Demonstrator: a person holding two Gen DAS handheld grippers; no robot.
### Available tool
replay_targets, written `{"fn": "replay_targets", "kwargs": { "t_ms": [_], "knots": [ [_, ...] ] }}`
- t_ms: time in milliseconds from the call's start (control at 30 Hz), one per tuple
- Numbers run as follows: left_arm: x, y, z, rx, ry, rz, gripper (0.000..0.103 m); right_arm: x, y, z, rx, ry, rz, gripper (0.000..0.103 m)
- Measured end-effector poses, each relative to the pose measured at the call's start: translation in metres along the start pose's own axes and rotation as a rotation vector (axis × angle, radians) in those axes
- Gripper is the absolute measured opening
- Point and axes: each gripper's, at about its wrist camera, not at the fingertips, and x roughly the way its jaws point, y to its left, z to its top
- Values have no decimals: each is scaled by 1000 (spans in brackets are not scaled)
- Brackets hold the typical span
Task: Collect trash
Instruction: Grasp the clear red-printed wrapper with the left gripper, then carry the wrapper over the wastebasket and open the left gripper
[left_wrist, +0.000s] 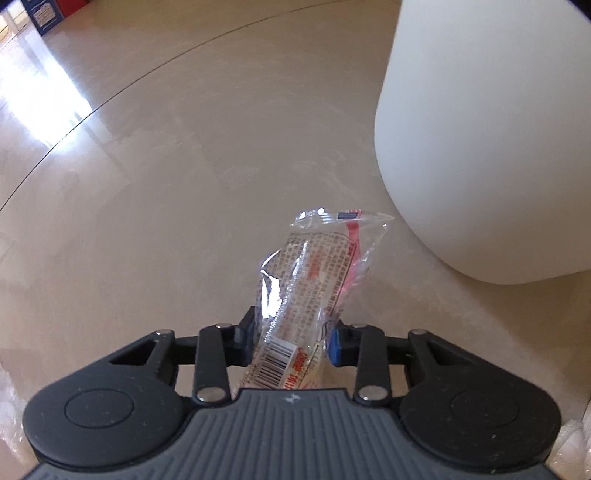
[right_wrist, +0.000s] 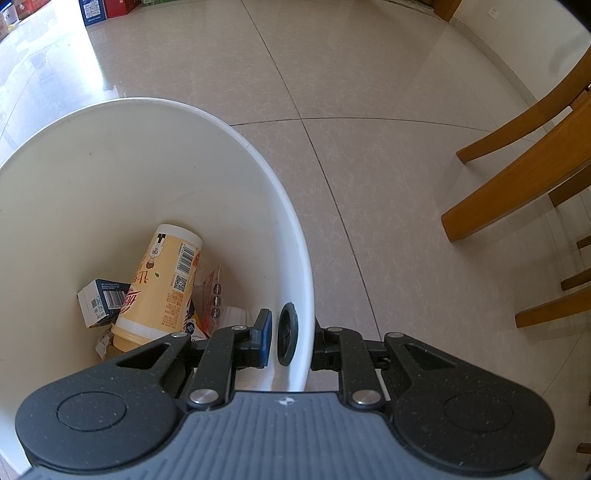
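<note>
Left tongs (left_wrist: 291, 341) pinch a clear wrapper (left_wrist: 314, 280), right tongs (right_wrist: 291, 338) clamp the bin wall (right_wrist: 299, 258), outer finger hidden.

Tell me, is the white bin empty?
Not empty. The white bin already holds a yellow cup, a small box and wrappers.

Black linkage arms, blue pads, silver rivets

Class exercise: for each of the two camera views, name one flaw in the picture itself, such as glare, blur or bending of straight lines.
Left wrist view: window glare whitens the floor, and the bin looks soft and featureless. Right wrist view: sharper, but the fisheye bends the tile seams and the chair legs into curves.
</note>
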Motion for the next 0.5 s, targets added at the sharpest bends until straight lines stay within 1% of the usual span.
{"fn": "replay_targets", "kwargs": {
  "t_ms": [167,300,333,400,500],
  "knots": [
    [-25,4,1,-28,8,-27,32,0,-1,1,1,1,3,22],
    [-58,10,2,-36,29,-43,32,1,-1,1,3,1,5,22],
    [-64,22,4,-38,36,-43,32,1,-1,1,4,2,7,22],
    [-85,25,2,-40,45,-44,32,1,-1,1,4,2,10,22],
    [-122,27,11,-29,32,-53,32,1,-2,1,8,2,16,22]
  ]
}}
